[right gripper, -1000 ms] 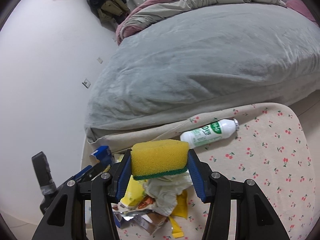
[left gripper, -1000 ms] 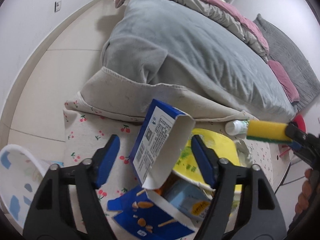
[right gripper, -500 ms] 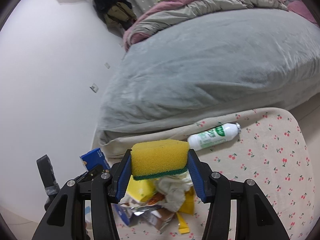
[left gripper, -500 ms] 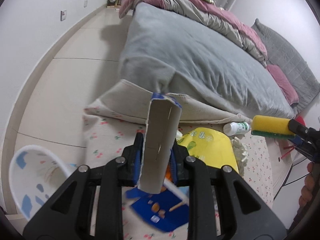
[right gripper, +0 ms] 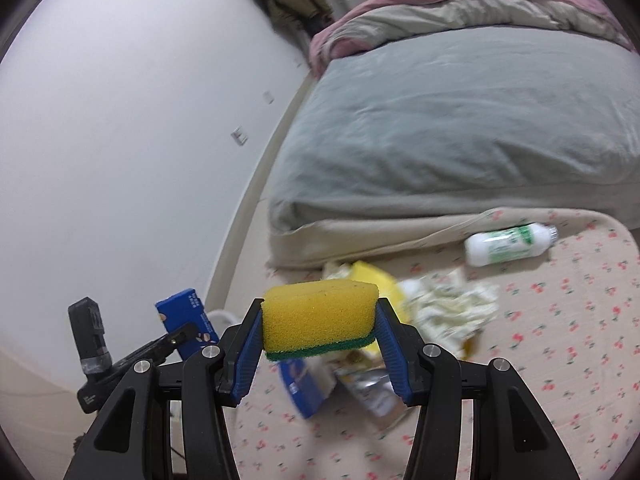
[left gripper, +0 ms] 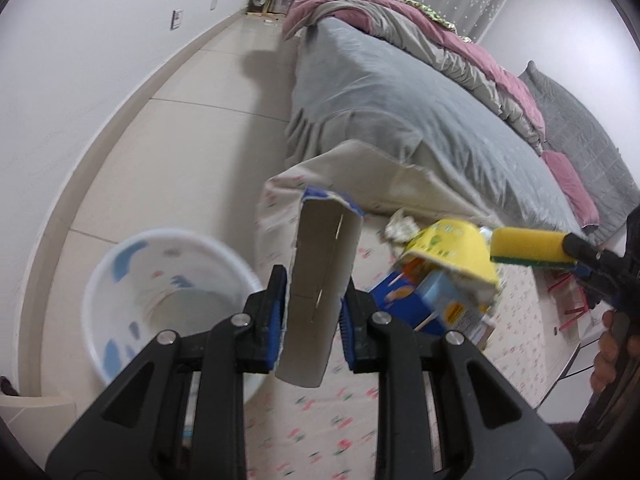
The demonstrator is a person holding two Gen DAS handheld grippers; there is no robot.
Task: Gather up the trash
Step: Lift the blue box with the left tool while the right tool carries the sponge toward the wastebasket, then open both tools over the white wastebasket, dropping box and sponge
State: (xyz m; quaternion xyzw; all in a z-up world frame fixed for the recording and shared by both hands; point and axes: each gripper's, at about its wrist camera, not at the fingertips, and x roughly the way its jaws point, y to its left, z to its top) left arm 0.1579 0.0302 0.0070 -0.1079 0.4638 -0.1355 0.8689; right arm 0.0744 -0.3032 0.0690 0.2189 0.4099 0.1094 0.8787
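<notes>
Trash carton (left gripper: 320, 304) sat clamped in the left gripper (left gripper: 313, 322) beside a white bin (left gripper: 132, 280); the right gripper (right gripper: 319, 344) squeezed a sponge (right gripper: 320, 320) above blurred, seemingly paper litter (right gripper: 448, 304).

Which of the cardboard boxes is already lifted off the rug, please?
The flattened blue box, clamped between the left gripper pads, next to the bin. The other blue box lies in the trash pile on the rug.
</notes>
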